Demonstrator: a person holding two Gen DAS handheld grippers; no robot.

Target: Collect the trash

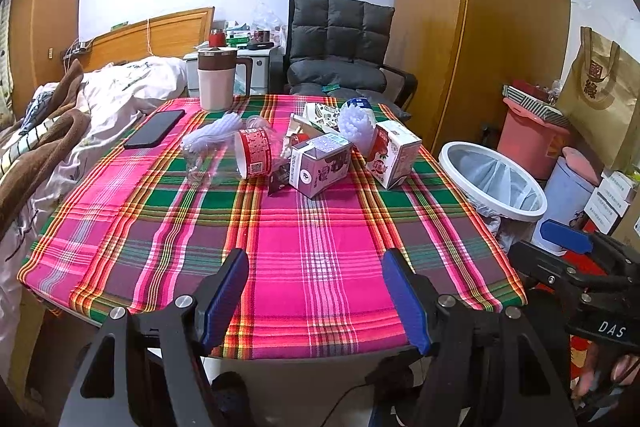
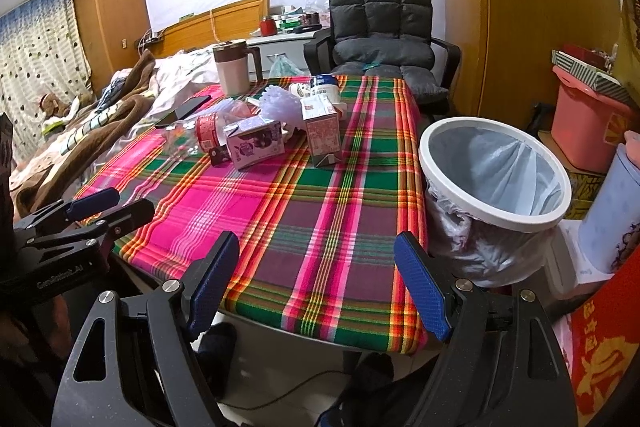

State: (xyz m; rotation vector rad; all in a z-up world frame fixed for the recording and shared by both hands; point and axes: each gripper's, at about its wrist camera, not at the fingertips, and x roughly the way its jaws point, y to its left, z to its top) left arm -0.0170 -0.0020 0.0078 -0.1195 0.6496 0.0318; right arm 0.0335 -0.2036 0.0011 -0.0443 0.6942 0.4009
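Observation:
A heap of trash lies at the far side of the plaid-covered table (image 1: 312,267): a purple carton (image 1: 320,163), a red-and-white carton (image 1: 392,153), a clear bottle with a red label (image 1: 252,151), white foam netting (image 1: 354,125) and a small dark wrapper (image 1: 280,179). The same purple carton (image 2: 256,143) and red carton (image 2: 322,131) appear in the right wrist view. A white-rimmed, bag-lined bin (image 2: 496,175) stands beside the table's right edge. My left gripper (image 1: 316,261) is open above the near edge, holding nothing. My right gripper (image 2: 316,243) is open over the near right corner, also holding nothing.
A black phone (image 1: 154,129) and a pink-and-brown lidded jug (image 1: 218,79) sit at the table's far left. A bed with rumpled covers (image 1: 60,131) borders the left side. A grey chair (image 1: 340,47) stands behind, a wardrobe (image 1: 480,27) and pink bin (image 1: 532,143) at right.

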